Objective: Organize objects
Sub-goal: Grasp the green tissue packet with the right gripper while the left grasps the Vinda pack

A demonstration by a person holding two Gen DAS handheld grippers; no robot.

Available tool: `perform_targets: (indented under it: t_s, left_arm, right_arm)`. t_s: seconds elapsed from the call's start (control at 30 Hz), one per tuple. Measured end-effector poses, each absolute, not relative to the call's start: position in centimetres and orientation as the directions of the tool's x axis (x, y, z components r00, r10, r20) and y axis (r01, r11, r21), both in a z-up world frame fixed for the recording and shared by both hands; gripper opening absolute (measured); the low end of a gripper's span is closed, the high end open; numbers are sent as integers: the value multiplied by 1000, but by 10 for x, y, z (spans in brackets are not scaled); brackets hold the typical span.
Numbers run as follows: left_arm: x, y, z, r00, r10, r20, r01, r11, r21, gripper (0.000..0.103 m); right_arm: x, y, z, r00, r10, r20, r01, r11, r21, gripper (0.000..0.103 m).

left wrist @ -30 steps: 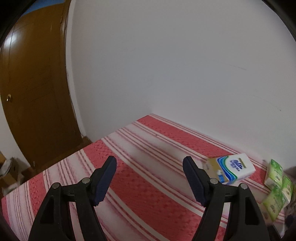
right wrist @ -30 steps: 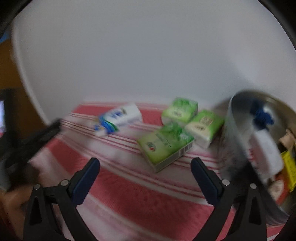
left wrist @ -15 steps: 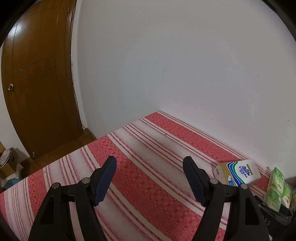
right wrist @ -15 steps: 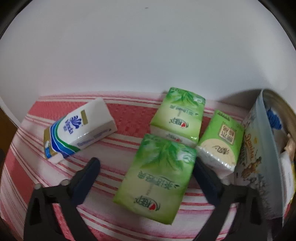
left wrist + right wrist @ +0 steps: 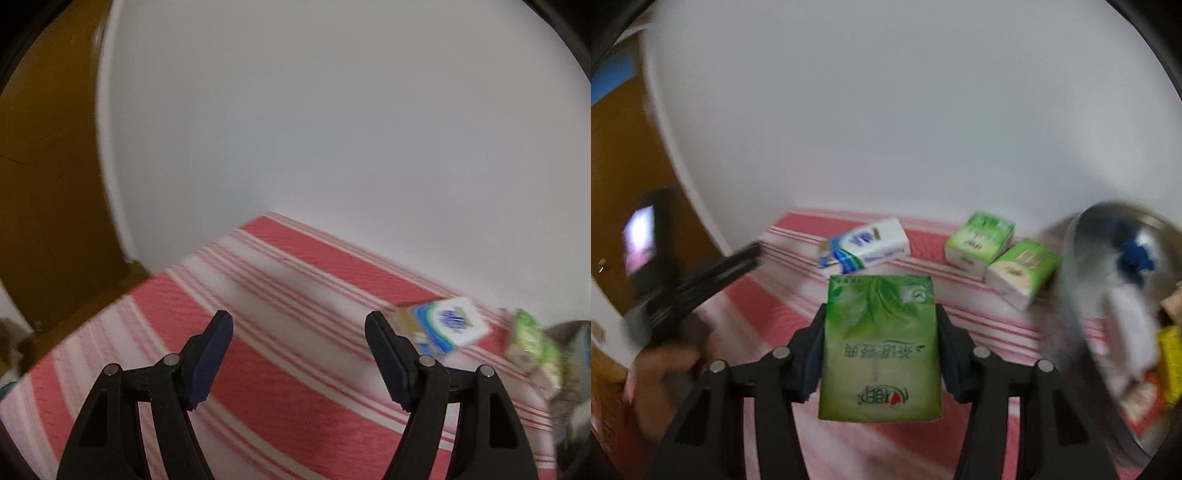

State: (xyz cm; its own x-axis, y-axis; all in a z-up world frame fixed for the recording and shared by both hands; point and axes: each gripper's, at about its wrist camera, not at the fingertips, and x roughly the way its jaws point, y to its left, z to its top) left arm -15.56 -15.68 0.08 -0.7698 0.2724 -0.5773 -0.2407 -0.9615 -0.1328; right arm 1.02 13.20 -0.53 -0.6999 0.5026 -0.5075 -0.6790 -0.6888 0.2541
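Since the earlier frame the green tissue pack (image 5: pixel 881 347) has left the striped bed (image 5: pixel 979 332) and now sits between the pads of the right hand-held gripper (image 5: pixel 881 350), whose jaws are closing on its two long sides. Its long axis runs straight along the fingers, pointing away from the camera. Ahead on the bed lie the blue-and-white pack (image 5: pixel 864 245) and two more green packs (image 5: pixel 979 238), with the metal tin (image 5: pixel 1108 295) just to their right, nearer this hand. On the other side, the left hand-held gripper (image 5: pixel 297 354) hangs half open and empty over bare bedcover, with the blue-and-white pack to its right.
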Motion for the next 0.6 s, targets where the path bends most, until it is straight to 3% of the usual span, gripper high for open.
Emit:
perform_targets:
  t_s: [0.13,0.3,0.43,0.6]
  left_arm:
    - [-149,-131,6,-756,351,-552,-369,-926,-82,76]
    - [-144,-85,9,-693,440,-571,-633,-750,190,76]
    - [-151,-42,-10,-652,399,-645,-741,-517,429,76]
    - [-163,-8,-24,-605,393,-692,-792,-384,474,76]
  right_arm:
    - [43,109,-12,-742,521,-422,-653,-704,279,53]
    - [48,115,-26,-754,499,-428,-636,-718,283,53]
    - [48,131,-24,-774,476,-418,-616,-720,320,53]
    - [48,129,-35,-777,468,-422,-611,-722,324,53]
